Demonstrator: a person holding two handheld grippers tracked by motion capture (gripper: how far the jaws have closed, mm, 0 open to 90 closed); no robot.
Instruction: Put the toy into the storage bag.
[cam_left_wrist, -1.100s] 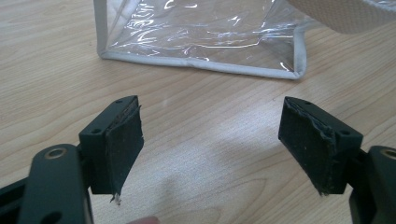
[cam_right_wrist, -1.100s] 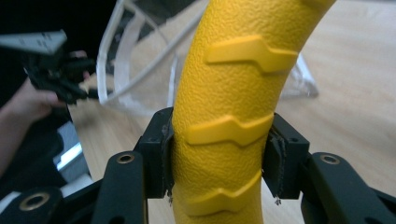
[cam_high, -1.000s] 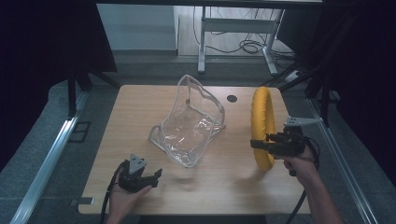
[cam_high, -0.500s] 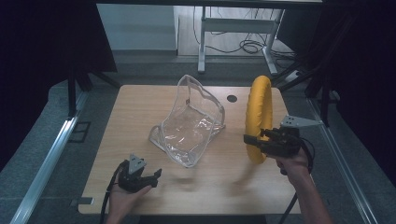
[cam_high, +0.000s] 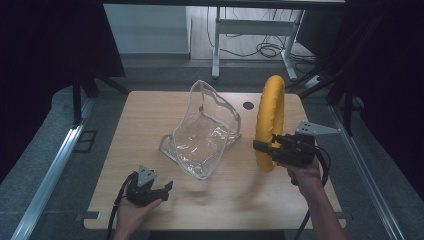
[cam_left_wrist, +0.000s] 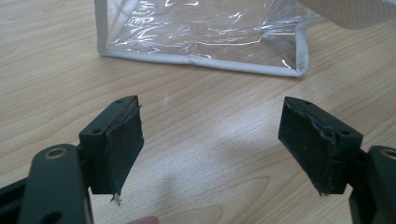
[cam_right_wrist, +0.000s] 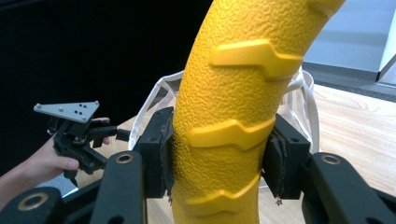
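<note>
A yellow ring (cam_high: 268, 120) with a textured, ribbed surface (cam_right_wrist: 229, 107) stands on edge at the right of the table, held upright off to the right of a clear plastic bag. My right gripper (cam_high: 264, 148) is shut on the ring's lower part, one pad on each side (cam_right_wrist: 219, 158). The clear plastic bag (cam_high: 205, 132) with white trim (cam_left_wrist: 201, 60) stands open in the middle of the wooden table. My left gripper (cam_high: 162, 189) rests near the front left edge, open (cam_left_wrist: 212, 140), with bare wood between its pads and the bag's bottom edge ahead.
The wooden table (cam_high: 150, 125) has a dark round hole (cam_high: 248, 105) near its back edge. Metal rails (cam_high: 55, 170) run along both sides, and a desk frame with cables (cam_high: 260, 45) stands beyond the table.
My right gripper has carried the yellow ring to the left, closer to the bag. The left gripper has stayed in place.
</note>
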